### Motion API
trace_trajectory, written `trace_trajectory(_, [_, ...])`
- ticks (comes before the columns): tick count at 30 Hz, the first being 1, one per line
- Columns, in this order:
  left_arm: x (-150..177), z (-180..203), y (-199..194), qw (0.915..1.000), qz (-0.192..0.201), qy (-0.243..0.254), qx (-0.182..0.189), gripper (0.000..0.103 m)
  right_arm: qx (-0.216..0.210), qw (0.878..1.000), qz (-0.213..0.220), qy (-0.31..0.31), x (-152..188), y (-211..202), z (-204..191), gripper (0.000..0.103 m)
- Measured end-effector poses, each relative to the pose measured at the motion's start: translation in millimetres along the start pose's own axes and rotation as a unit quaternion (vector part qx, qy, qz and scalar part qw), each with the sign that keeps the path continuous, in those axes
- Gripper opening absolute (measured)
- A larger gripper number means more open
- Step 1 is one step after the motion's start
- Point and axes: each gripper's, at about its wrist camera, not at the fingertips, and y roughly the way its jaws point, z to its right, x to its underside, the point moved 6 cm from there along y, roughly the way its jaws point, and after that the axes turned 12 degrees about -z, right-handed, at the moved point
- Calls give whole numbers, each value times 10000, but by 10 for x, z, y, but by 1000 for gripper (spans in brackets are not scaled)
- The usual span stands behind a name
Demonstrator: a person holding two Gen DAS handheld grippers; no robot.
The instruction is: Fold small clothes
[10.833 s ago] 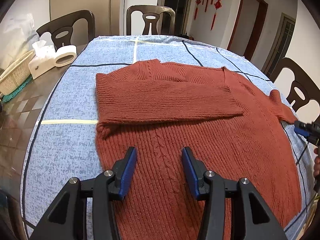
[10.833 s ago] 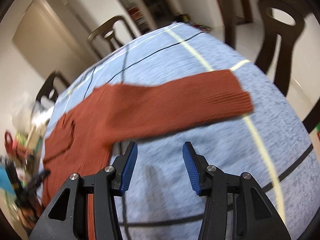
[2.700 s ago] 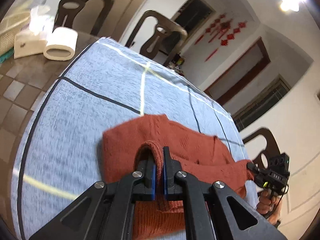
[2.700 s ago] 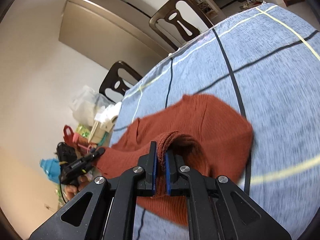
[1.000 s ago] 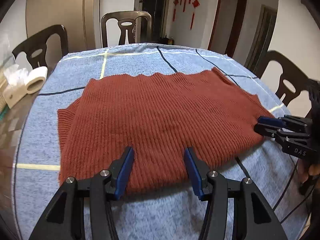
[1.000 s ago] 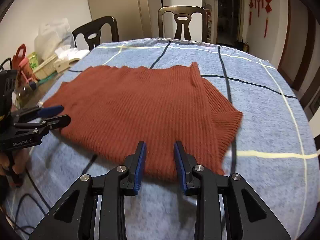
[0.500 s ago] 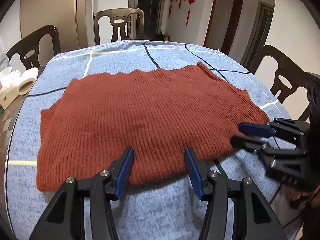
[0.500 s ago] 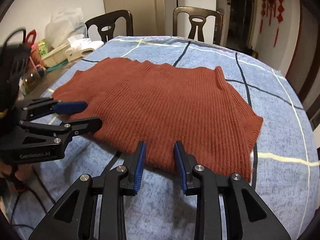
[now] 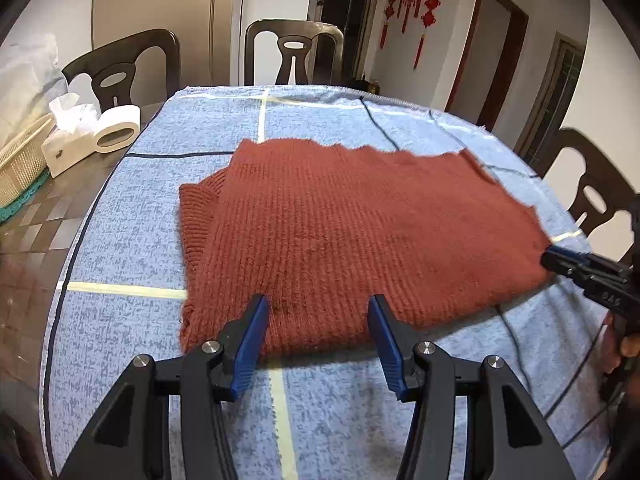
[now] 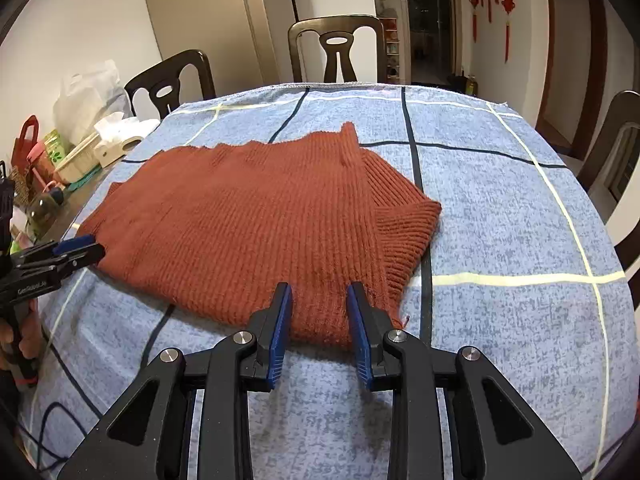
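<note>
While the folded rust sweater (image 9: 360,232) lies long axis left-right, its near edge is straddled by the wide-open left gripper (image 9: 318,336) and narrower, empty right gripper (image 10: 318,322)

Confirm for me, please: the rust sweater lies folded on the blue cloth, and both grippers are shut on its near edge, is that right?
Not quite. The sweater does lie folded on the blue cloth, but neither gripper is shut on it. In the left wrist view the left gripper is open at the near edge; in the right wrist view the right gripper is open too.
</note>
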Motion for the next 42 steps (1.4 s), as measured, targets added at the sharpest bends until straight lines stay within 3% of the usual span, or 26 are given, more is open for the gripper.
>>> trace_trajectory(5, [-109,-248,-71,9989,214,-399,-79,55,-66,9997,16,255,-46,24,139,29])
trace_trajectory(8, [-71,-338,-4,9984,186,-533,40,54,-89,9994,21,345,-6,58,188,20])
trace_trajectory(14, [-67,-371,-159,9973,231,-643,285,54,-334,9985,62,438,-33,-28,215,22])
trace_trajectory(16, [-128,-494,-178,9963,314,-786,155,54,-460,9976,76,520,-68,-33,257,28])
trace_trajectory(18, [-180,-656,-151,9941,291,-1042,86,54,-458,9970,111,618,-101,-26,316,46])
trace_trajectory(19, [-209,-723,-122,9927,260,-1173,141,54,-473,9966,116,661,-124,-14,347,50])
trace_trajectory(23, [-278,-900,112,9881,-43,-1506,322,55,-762,9924,-128,956,-208,172,532,53])
trace_trajectory(31, [-491,-767,331,9902,30,-1260,597,55,-1235,9845,-10,1248,-381,306,661,53])
trace_trajectory(34, [-455,-661,312,9887,-18,-1210,884,55,-1737,9779,-118,1157,-327,295,535,53])
trace_trajectory(36, [-410,-614,288,9881,-35,-1136,1033,55,-1725,9795,-111,1031,-288,292,501,53])
trace_trajectory(39, [-411,-599,305,9894,11,-1070,981,55,-1813,9767,-92,1142,-322,314,526,53])
trace_trajectory(42, [-468,-590,330,9900,10,-1117,866,55,-1610,9809,-124,1083,-374,349,496,46])
